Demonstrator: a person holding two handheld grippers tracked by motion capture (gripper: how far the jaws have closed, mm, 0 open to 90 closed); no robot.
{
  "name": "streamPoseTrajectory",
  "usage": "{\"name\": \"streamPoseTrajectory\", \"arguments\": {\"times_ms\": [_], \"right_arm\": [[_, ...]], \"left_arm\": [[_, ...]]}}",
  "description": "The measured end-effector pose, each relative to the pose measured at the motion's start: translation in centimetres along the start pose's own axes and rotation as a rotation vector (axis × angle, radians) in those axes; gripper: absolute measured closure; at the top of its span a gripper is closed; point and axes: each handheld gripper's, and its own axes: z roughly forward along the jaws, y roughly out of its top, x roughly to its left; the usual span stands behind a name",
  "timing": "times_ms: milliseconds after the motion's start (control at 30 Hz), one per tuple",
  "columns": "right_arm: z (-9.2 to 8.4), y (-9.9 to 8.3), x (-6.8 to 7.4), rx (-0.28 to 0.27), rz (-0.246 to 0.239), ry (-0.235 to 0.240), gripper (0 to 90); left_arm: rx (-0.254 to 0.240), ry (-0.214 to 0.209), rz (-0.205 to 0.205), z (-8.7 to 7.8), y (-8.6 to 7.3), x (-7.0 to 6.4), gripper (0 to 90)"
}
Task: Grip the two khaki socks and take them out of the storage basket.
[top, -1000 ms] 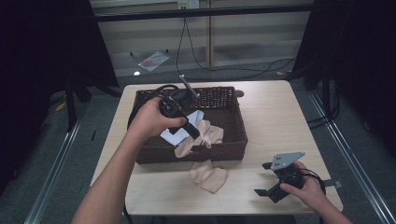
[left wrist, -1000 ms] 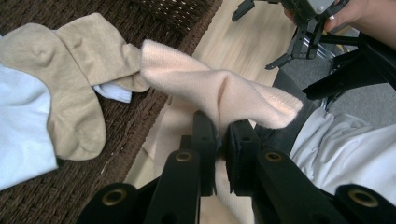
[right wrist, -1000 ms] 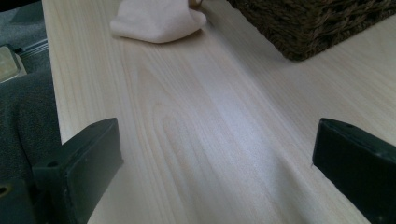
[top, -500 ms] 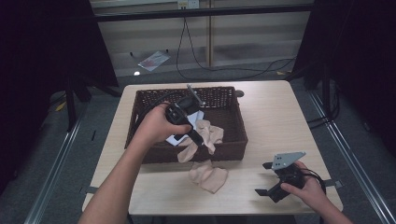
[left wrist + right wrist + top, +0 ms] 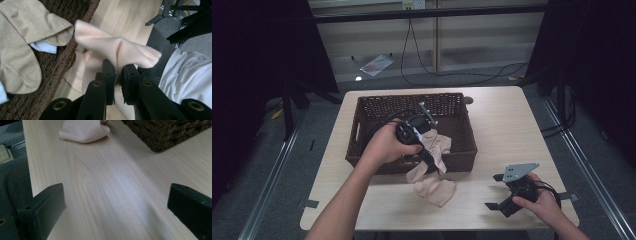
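Pale wood-grain tabletop (image 5: 512, 130) carries one dark woven wicker basket (image 5: 462, 150), rectangular, with tan socks (image 5: 22, 50) and a white one (image 5: 43, 47) inside. Over the basket's near rim, the left tongs (image 5: 117, 72) pinch one soft peach sock (image 5: 112, 47), which drapes down the wall onto the wood. Well to the basket's right, the right tongs (image 5: 502, 192) rest spread wide, holding nothing.

The left gripper (image 5: 428, 159) points down from a raised left hand (image 5: 387, 145), jaws clamped. The right gripper (image 5: 499, 192) rests low in the right hand (image 5: 539, 200), level, jaws wide apart.
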Motion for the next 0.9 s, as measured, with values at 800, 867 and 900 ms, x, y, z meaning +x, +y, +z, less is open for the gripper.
{"name": "streamPoseTrajectory", "arguments": {"times_ms": [800, 867, 900], "right_arm": [[0.0, 0.0, 0.1, 0.001, 0.0, 0.0, 0.9], [0.0, 0.0, 0.1, 0.003, 0.001, 0.001, 0.9], [0.0, 0.0, 0.1, 0.003, 0.002, 0.001, 0.9]], "left_arm": [[0.013, 0.055, 0.017, 3.5, -2.0, -0.3, 29.7], [0.017, 0.059, 0.028, 3.5, -2.1, -0.3, 24.6], [0.014, 0.064, 0.037, 3.5, -2.3, -0.3, 22.9]]}}
